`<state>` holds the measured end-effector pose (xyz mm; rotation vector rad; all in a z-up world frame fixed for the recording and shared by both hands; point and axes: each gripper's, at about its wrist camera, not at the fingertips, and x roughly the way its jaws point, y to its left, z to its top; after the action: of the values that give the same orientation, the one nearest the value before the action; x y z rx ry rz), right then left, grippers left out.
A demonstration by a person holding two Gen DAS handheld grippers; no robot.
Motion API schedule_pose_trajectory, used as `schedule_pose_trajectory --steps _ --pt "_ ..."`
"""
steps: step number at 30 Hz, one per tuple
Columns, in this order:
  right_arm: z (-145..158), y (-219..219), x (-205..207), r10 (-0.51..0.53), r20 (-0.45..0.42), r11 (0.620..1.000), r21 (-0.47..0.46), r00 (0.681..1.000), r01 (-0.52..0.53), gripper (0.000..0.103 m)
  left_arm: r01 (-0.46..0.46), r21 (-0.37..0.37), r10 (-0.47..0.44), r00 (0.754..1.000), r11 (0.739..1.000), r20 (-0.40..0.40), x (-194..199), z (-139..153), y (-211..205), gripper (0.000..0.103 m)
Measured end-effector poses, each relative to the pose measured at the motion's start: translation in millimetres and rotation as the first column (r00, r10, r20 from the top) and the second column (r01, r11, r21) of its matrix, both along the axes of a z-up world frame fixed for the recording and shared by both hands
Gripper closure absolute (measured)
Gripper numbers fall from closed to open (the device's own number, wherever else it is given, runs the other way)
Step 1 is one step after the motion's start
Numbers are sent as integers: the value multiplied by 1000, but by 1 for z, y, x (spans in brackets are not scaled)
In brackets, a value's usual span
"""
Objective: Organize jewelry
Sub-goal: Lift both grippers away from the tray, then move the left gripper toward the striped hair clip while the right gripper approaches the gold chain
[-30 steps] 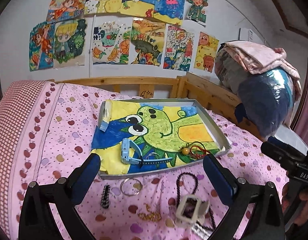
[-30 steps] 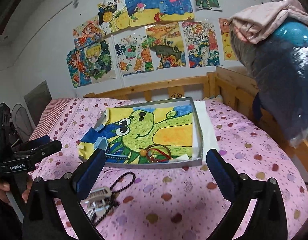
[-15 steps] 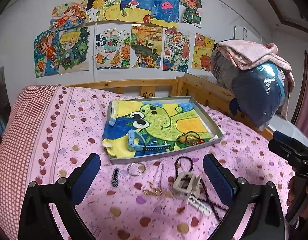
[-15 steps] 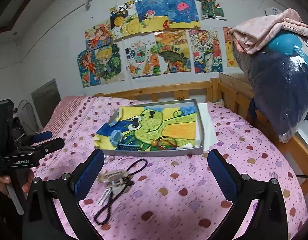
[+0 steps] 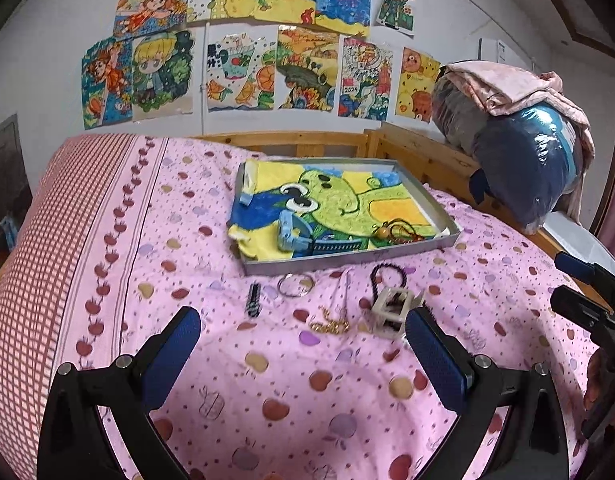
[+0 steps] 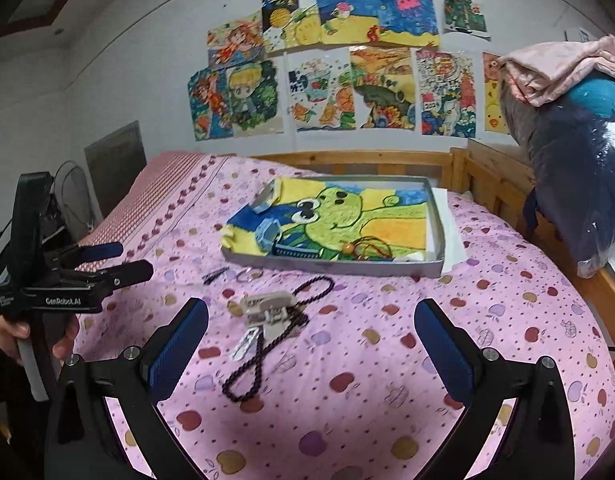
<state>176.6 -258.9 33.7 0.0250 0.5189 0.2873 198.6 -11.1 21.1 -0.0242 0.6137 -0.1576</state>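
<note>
A pink apple-print bedspread (image 5: 155, 240) covers the bed under a wall of drawings (image 5: 267, 40). Both grippers hover over its near part with fingers spread wide and empty: left gripper (image 5: 303, 340), right gripper (image 6: 311, 340). Just beyond lie a black bead string (image 6: 263, 344), a pale clip (image 5: 391, 310), a gold chain (image 5: 331, 324), a ring (image 5: 294, 283) and a dark hairpin (image 5: 253, 300). Farther off sits a grey tray (image 5: 347, 258) lined with a frog drawing, holding a blue watch (image 5: 291, 234) and a red cord (image 5: 399, 232).
</note>
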Motion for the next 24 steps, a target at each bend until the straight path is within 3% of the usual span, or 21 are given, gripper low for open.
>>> schedule_pose_trajectory --steps 11,24 --pt "-17 20 -5 63 -48 994 -82 997 -67 2 -19 35 21 998 999 -58 -4 -28 15 0" --pt "-43 28 5 104 -158 988 -97 982 -120 2 -42 -25 37 986 999 -163 -4 -67 48 0"
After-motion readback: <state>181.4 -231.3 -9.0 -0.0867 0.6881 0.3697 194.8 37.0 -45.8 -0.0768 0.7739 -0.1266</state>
